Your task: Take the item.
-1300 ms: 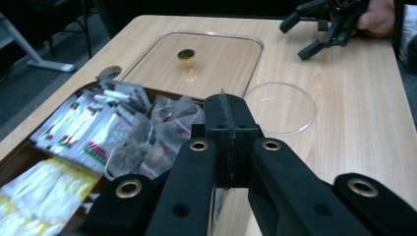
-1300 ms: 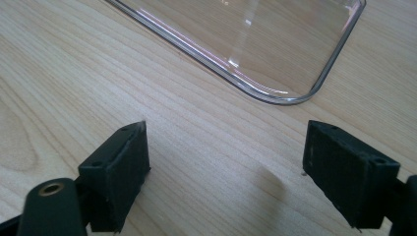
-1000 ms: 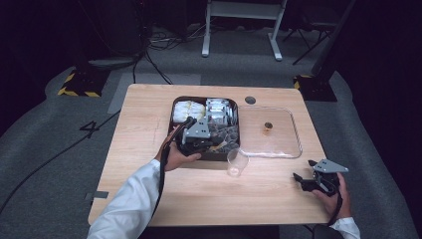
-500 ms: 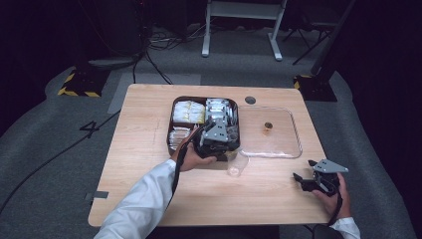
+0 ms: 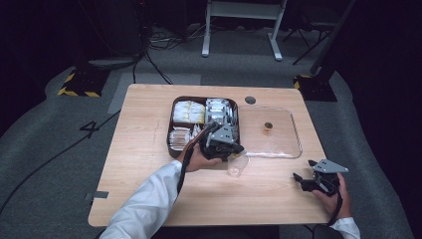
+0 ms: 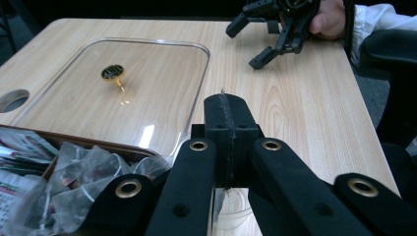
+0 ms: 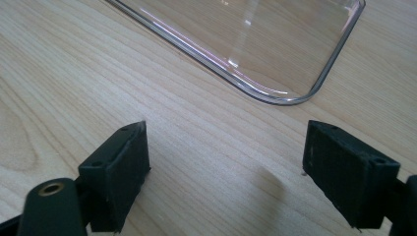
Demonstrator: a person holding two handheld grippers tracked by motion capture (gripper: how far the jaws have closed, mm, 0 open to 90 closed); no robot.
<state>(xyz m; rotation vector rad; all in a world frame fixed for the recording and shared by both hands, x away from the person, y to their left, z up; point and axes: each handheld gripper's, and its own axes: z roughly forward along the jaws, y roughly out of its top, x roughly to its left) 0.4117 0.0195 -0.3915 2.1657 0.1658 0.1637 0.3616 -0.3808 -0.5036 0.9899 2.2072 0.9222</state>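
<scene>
A brown tray (image 5: 171,134) of several wrapped packets (image 5: 189,112) sits mid-table. My left gripper (image 5: 241,149) hangs at the tray's near right corner, just above a small clear cup (image 5: 238,166). In the left gripper view its jaws (image 6: 228,105) are pressed together, with the cup (image 6: 233,216) beneath them. I cannot tell whether anything thin is pinched between them. A clear lid (image 5: 278,139) with a gold knob (image 5: 268,126) lies right of the tray. My right gripper (image 5: 298,182) rests open near the table's front right, its jaws (image 7: 231,162) wide apart over bare wood.
A round hole (image 5: 250,100) is cut in the table behind the lid. The lid's rounded corner (image 7: 295,98) lies just ahead of the right gripper. Clear bags (image 6: 74,172) fill the tray's near end. Cables and a stand base lie on the floor beyond the table.
My left gripper has moved rightwards and a little lower, from over the tray's middle to its near right corner above the cup. The right gripper has stayed put.
</scene>
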